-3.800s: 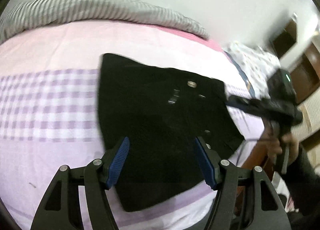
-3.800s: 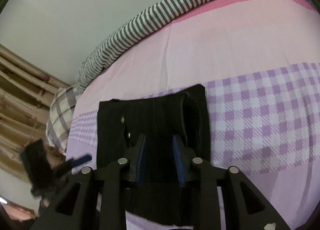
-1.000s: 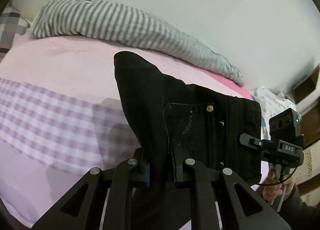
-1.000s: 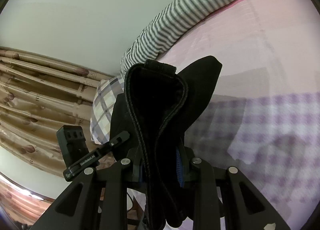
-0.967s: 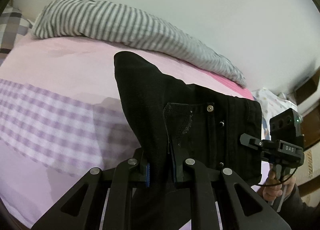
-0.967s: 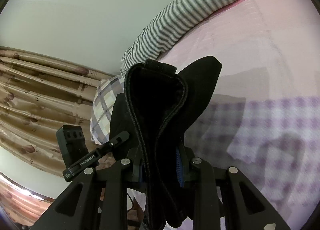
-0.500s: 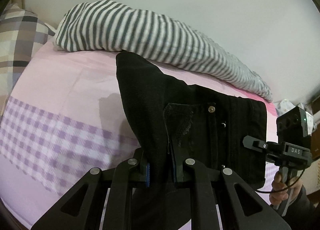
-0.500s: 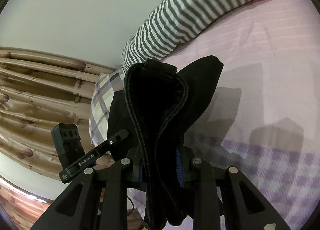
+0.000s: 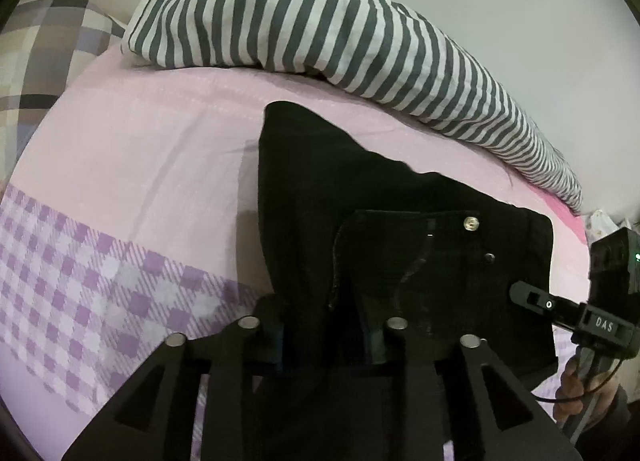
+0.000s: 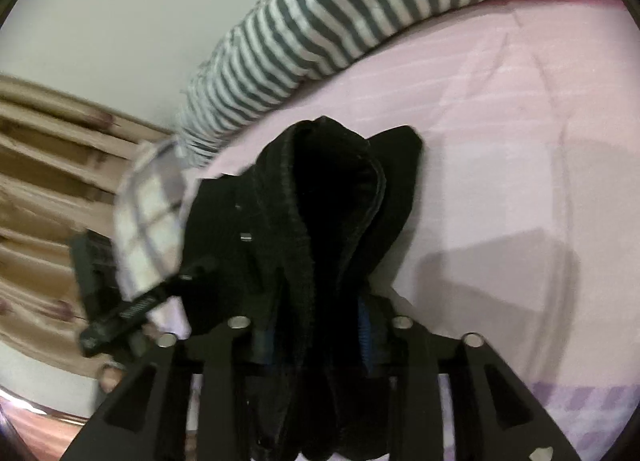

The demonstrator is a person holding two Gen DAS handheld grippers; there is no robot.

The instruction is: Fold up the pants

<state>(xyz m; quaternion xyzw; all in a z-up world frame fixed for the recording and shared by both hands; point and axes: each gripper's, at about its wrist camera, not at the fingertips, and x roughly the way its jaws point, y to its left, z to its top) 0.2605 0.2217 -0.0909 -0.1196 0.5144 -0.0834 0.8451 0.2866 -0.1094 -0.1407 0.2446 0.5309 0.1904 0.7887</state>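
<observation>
The left gripper and right gripper each pinch the black pants, lifted over the pink stretch of the bed. A striped duvet lines its far edge.

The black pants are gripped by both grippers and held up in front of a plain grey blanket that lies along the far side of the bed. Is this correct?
Not quite: the blanket is striped dark grey and white, not plain grey, as the left wrist view shows. The rest holds: the left gripper and right gripper both clamp the black pants, held up over the bed.
</observation>
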